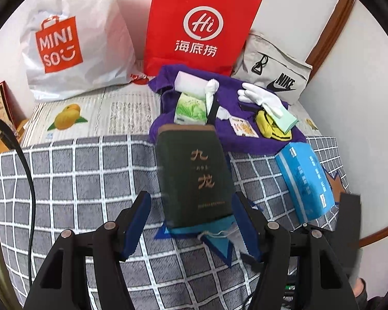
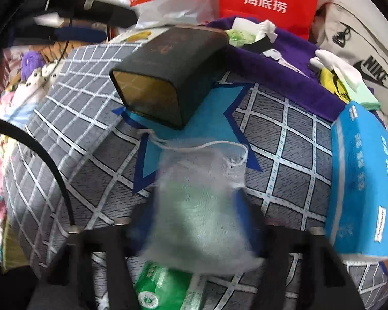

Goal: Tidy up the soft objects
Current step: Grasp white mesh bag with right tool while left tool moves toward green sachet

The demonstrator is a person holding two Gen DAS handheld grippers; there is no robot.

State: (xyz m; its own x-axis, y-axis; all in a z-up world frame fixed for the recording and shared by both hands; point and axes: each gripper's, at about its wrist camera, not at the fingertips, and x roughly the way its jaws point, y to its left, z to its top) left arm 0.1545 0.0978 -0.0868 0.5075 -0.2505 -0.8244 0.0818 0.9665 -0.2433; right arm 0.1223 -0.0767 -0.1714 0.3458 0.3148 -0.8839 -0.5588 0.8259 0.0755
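A dark green box [image 1: 194, 175] with gold characters lies on a blue star patch of the grey checked bedcover [image 1: 77, 180]. My left gripper [image 1: 191, 199] hovers over the box's near end, open, and its left pad stands clear of the box. In the right wrist view a white mesh drawstring pouch [image 2: 201, 196] with something pale green inside fills the gap between the fingers of my right gripper [image 2: 194, 209]. Both pads meet its sides, though the picture is blurred. The pouch's string [image 2: 194, 146] trails towards the box [image 2: 168, 77].
Behind the box a purple towel [image 1: 245, 139] carries a white glove [image 1: 258, 95], a green tissue pack [image 1: 191, 108] and a yellow pouch [image 1: 266, 126]. A blue tissue pack [image 1: 305, 180] lies at the right. Miniso [image 1: 72, 44], red [image 1: 201, 25] and Nike [image 1: 274, 72] bags line the wall.
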